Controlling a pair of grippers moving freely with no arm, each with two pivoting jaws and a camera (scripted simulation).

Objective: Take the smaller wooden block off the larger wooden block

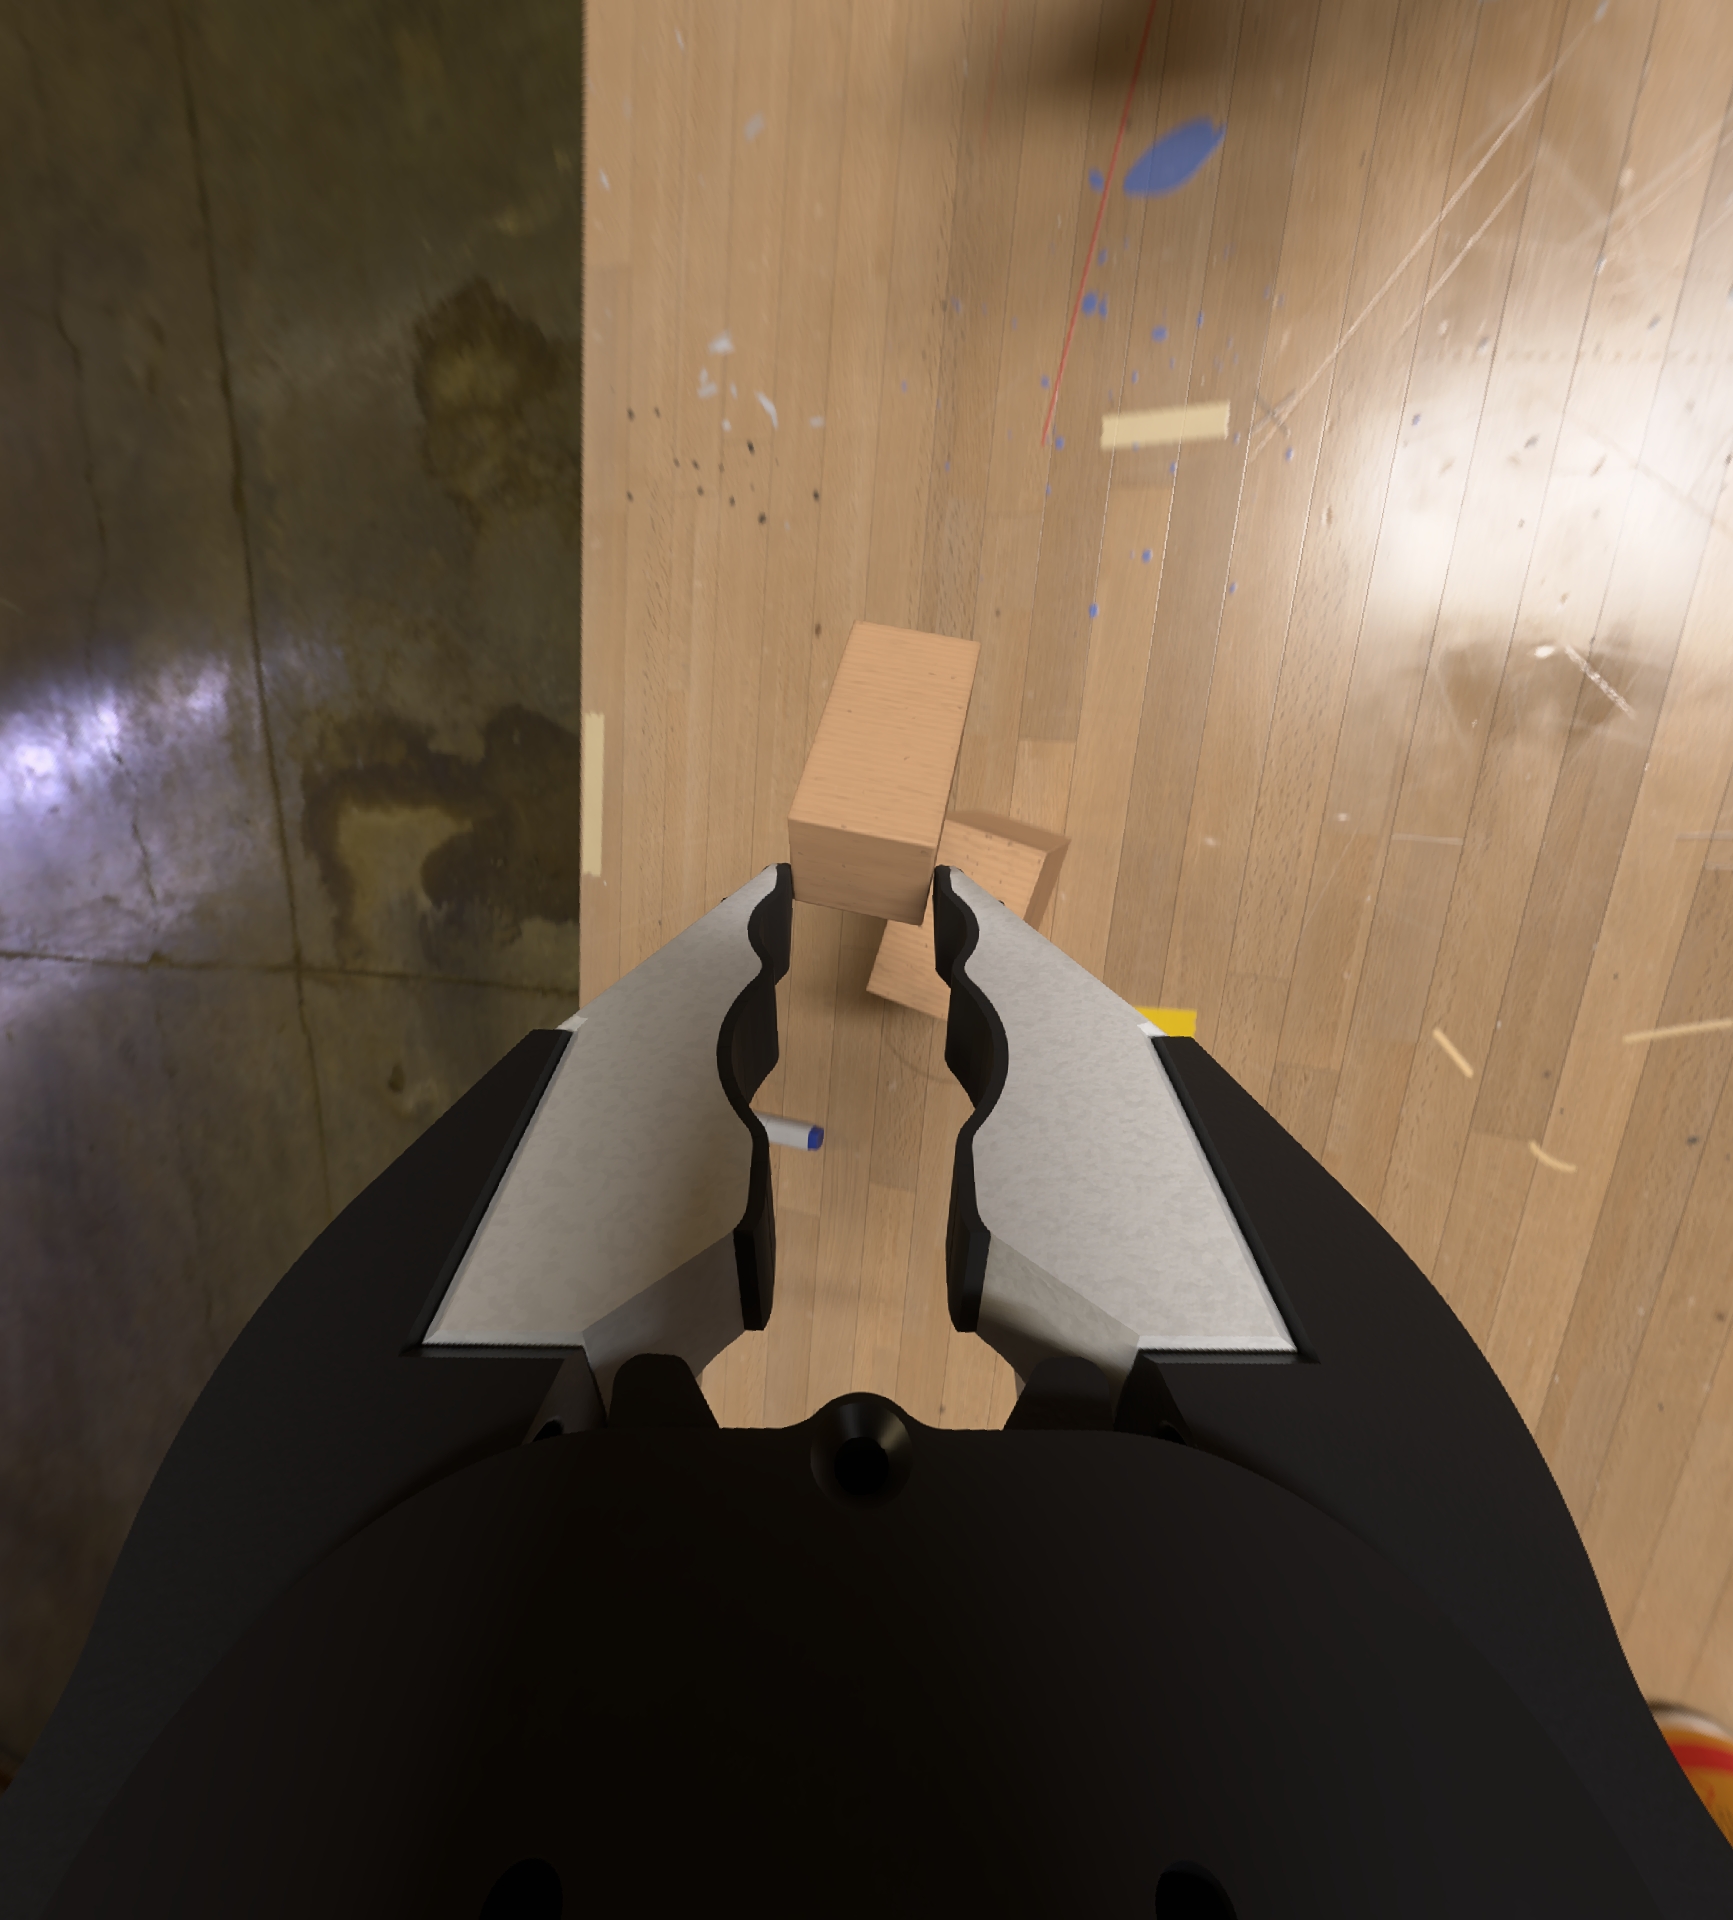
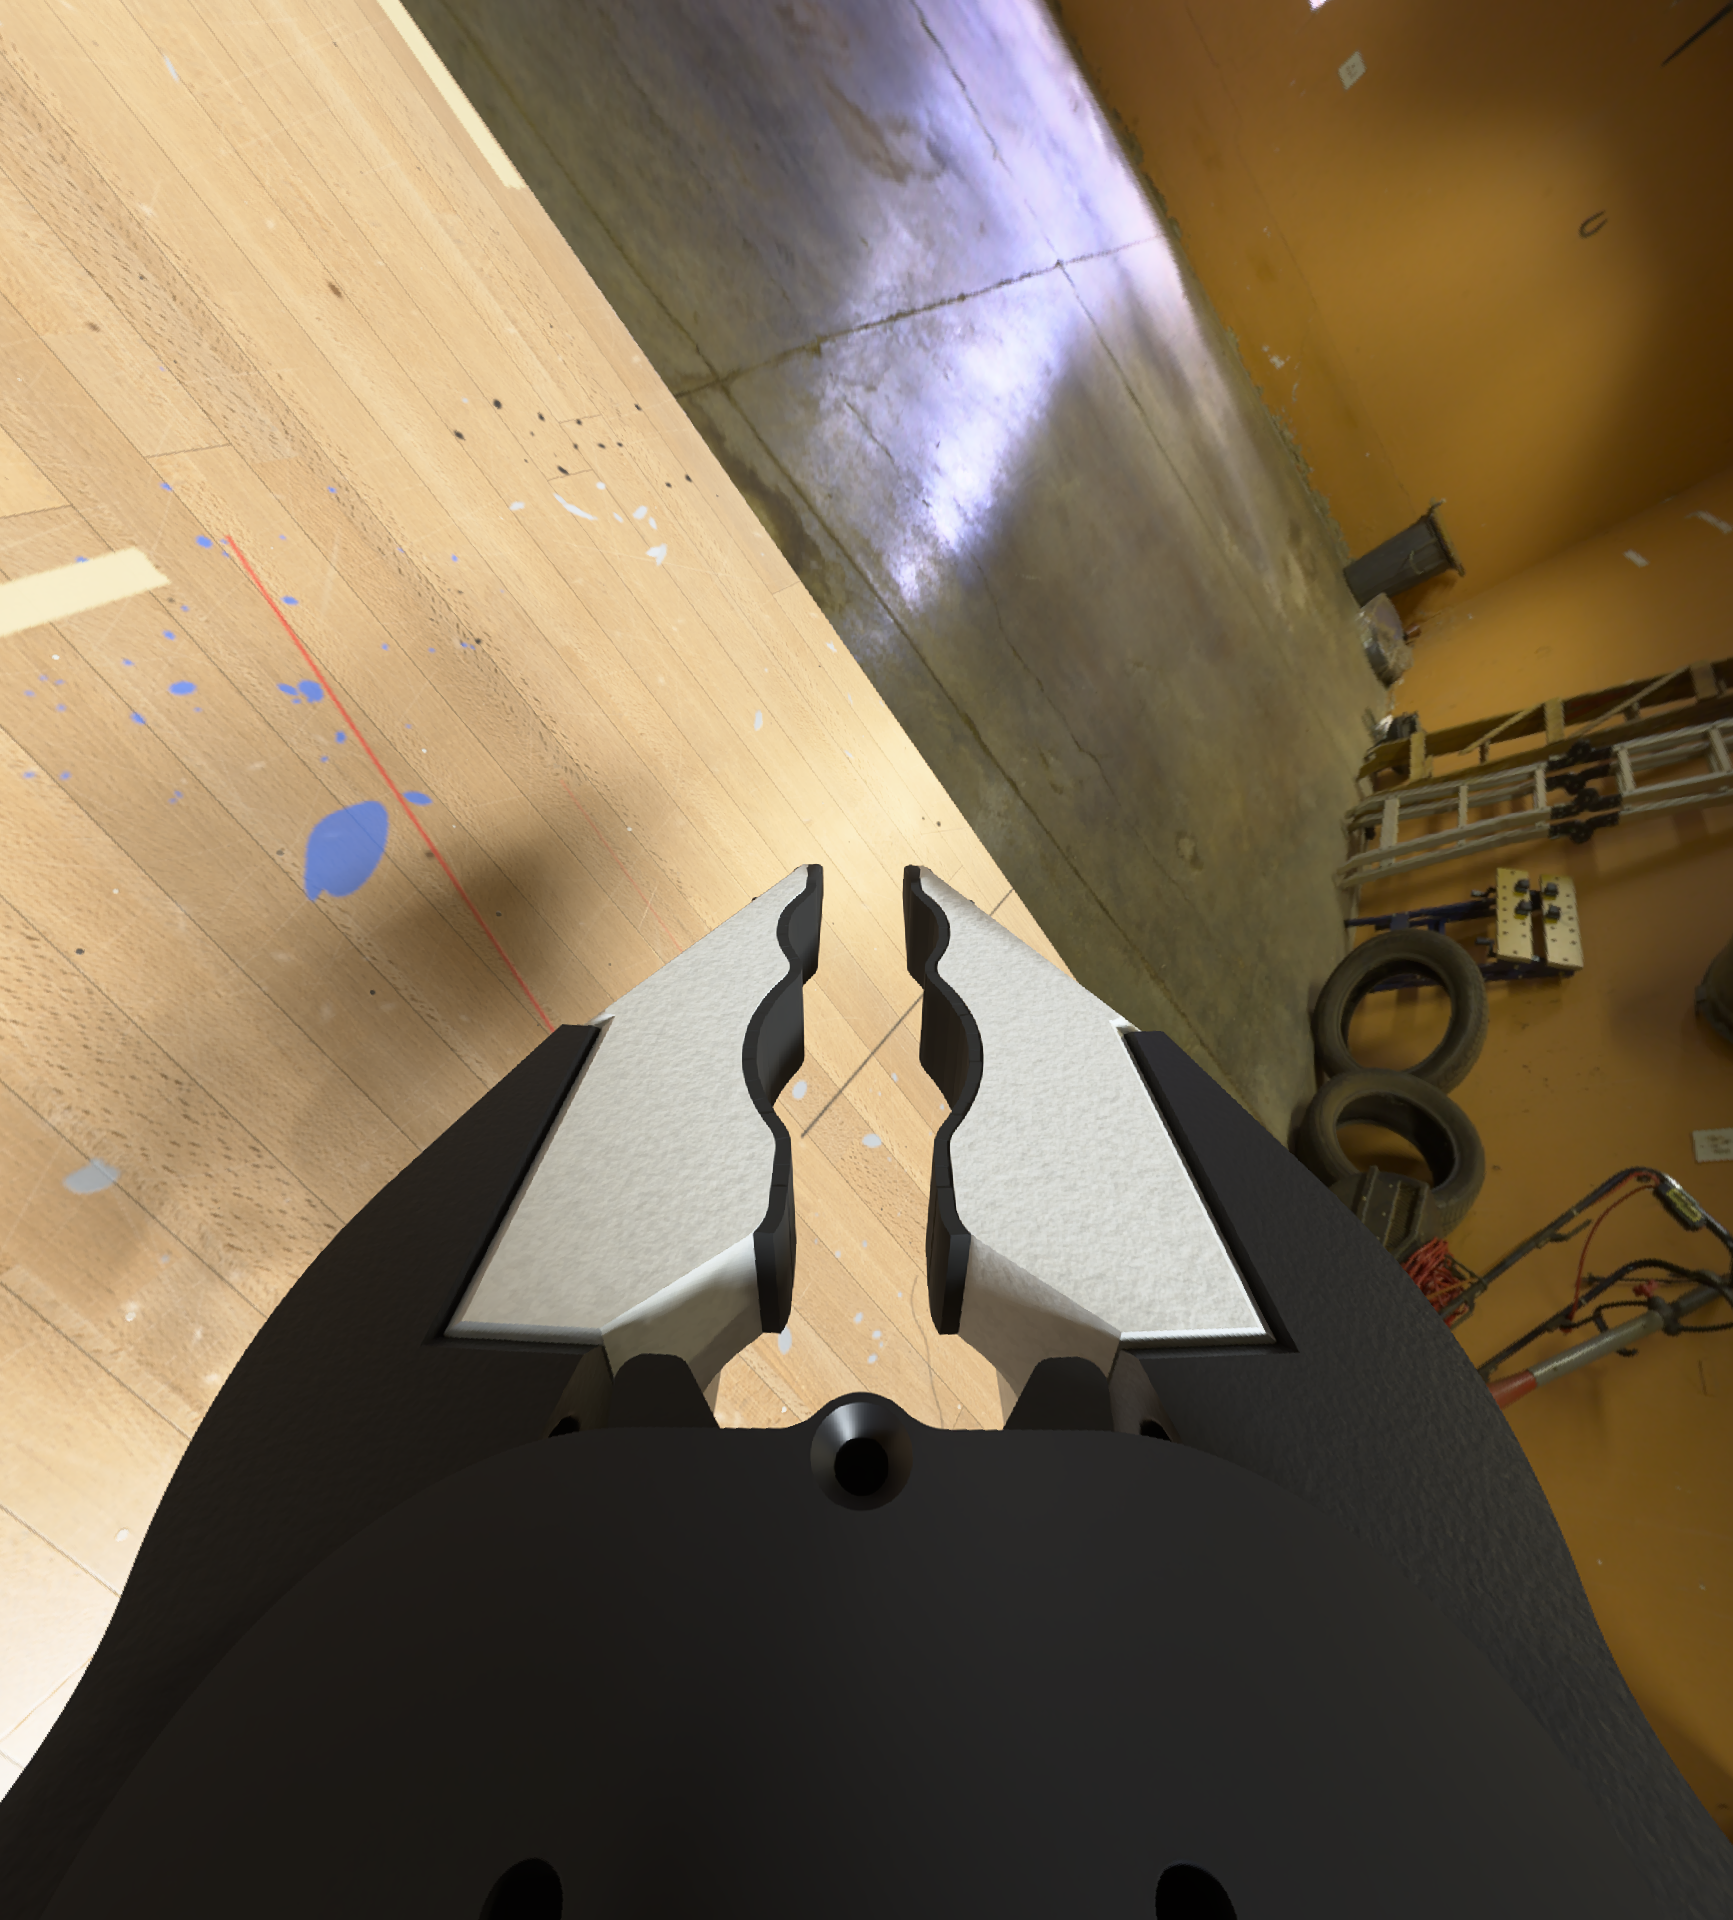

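Note:
In the left wrist view my left gripper (image 1: 862, 878) is shut on the near end of a light wooden block (image 1: 888, 758), which I take to be the smaller one. Both fingertips (image 1: 779, 904) press its sides, and the block sticks out forward, above the table. A second wooden block (image 1: 987, 883) lies on the table just beneath and to the right, partly hidden by the held block and my right finger. The two blocks look apart. My right gripper (image 2: 862, 883) is empty with a narrow gap between its fingers, over the wooden table near its edge. No block shows in the right wrist view.
The plank table (image 1: 1257, 727) ends at a straight left edge (image 1: 583, 520) with concrete floor (image 1: 218, 623) beyond. A white marker with a blue cap (image 1: 794, 1135) lies under my left fingers. Tyres (image 2: 1402, 1060) and ladders (image 2: 1568, 790) are on the floor, far off.

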